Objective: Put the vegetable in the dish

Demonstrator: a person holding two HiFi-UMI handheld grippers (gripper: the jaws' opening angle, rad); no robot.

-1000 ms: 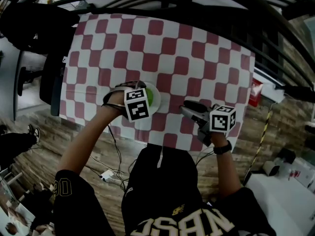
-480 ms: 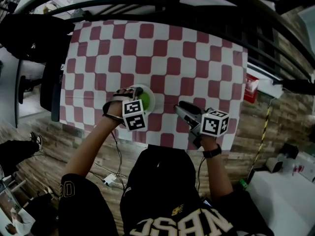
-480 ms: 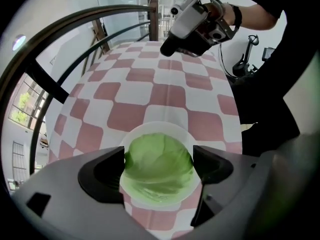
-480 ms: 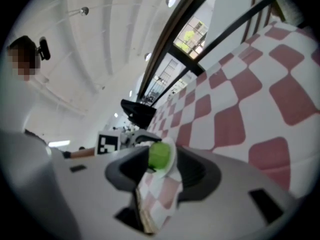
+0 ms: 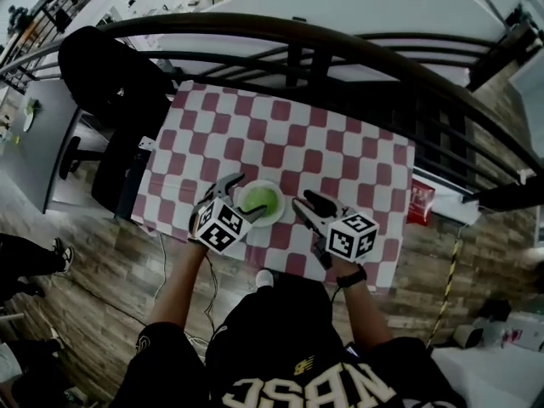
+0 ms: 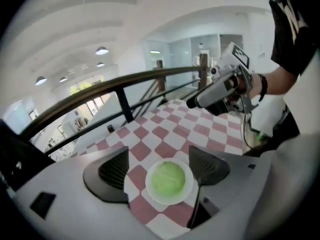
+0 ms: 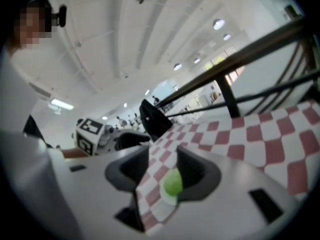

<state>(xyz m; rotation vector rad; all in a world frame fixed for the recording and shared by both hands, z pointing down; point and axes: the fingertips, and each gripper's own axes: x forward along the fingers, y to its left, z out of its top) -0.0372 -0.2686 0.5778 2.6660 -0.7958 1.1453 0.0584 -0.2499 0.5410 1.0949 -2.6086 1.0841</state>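
Left gripper (image 6: 159, 155): jaws wide apart but closing, nothing between the pads. They frame the dish (image 6: 150, 191) w/o touching it. Dish lies just ahead of and below the jaw tips, on the red/white checked cloth (image 6: 165, 134). The vegetable (image 6: 168, 179), a round pale-green piece, sits in the middle of the dish, clear of both jaws.

Reads as task basically done: veg is in the dish, and the gripper is held off it, prob. so as not to nudge dish or veg. Jaws closing on air looks like a return to rest, not a new grab, but that's a guess.

Right gripper (image 7: 164, 171): jaws apart, empty. The veg and dish show through its gap, but farther out on the cloth, not between the pads. It's held off to the other side of the dish from the left gripper and pointed toward it, near but not touching. Prob. just parked out of the way, since one gripper is enough for this job.

Nothing else on the cloth near either gripper.
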